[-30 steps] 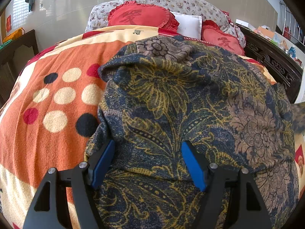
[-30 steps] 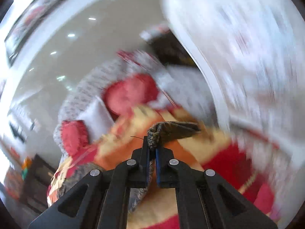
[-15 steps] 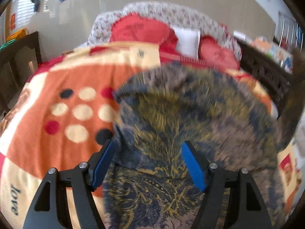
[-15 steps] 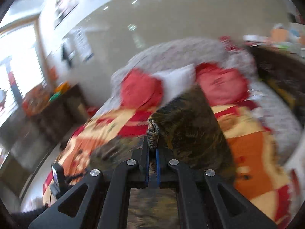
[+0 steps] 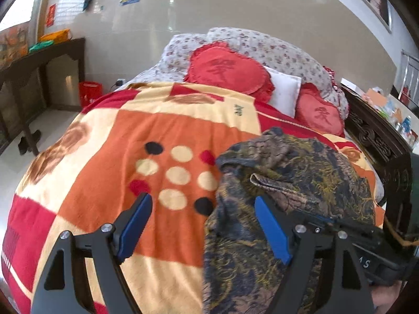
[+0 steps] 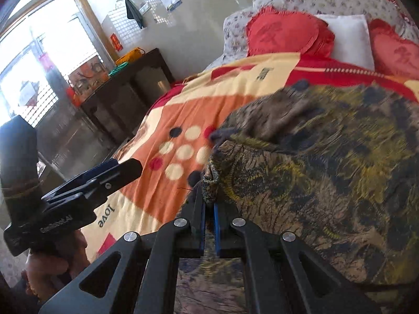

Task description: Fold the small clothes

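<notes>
Floral garment point(image 6: 314, 170) pinched in right tool point(image 6: 208, 204)

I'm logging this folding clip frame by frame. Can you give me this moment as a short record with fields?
surface: blanket on a bed
garment: dark floral cloth, partly folded over itself
left gripper: open, empty, beside the cloth's left edge
right gripper: shut on a cloth edge
background: red cushions, white pillow
</notes>
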Action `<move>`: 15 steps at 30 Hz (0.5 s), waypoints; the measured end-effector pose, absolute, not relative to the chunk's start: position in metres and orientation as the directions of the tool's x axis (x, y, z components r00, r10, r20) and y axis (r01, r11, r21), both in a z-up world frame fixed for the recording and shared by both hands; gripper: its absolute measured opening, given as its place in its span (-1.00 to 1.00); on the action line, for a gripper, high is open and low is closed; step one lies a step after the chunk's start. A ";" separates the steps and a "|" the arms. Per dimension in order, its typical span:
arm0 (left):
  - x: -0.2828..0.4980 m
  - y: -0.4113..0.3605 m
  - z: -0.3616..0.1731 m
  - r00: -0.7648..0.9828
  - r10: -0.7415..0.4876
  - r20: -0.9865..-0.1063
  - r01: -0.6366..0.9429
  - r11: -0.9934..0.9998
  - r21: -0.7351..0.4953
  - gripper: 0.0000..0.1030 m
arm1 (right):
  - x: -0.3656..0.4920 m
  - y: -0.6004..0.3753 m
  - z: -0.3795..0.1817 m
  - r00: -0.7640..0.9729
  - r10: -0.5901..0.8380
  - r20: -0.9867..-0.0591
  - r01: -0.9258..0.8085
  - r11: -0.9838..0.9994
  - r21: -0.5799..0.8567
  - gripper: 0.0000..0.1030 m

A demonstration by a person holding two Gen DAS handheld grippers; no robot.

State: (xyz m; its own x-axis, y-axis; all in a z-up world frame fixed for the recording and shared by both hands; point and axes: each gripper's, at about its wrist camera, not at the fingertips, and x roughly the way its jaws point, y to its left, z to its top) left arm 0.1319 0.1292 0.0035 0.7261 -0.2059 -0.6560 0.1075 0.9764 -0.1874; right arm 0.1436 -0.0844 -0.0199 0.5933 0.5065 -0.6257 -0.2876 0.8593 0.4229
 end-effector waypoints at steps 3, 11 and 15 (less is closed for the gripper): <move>0.131 0.134 -0.004 0.712 -0.198 -0.673 0.082 0.976 -0.201 0.63 | 0.146 -0.076 -0.027 0.588 0.523 -0.617 -0.290 0.848 0.442 -1.00; 0.134 0.107 -0.006 0.699 -0.213 -0.683 0.123 0.976 -0.179 0.63 | 0.145 -0.072 -0.056 0.514 0.498 -0.698 -0.265 0.866 0.423 -1.00; 0.142 0.082 -0.012 0.683 -0.255 -0.684 0.171 0.967 -0.190 0.63 | 0.098 -0.113 -0.036 0.541 0.516 -0.664 -0.320 0.857 0.405 -0.99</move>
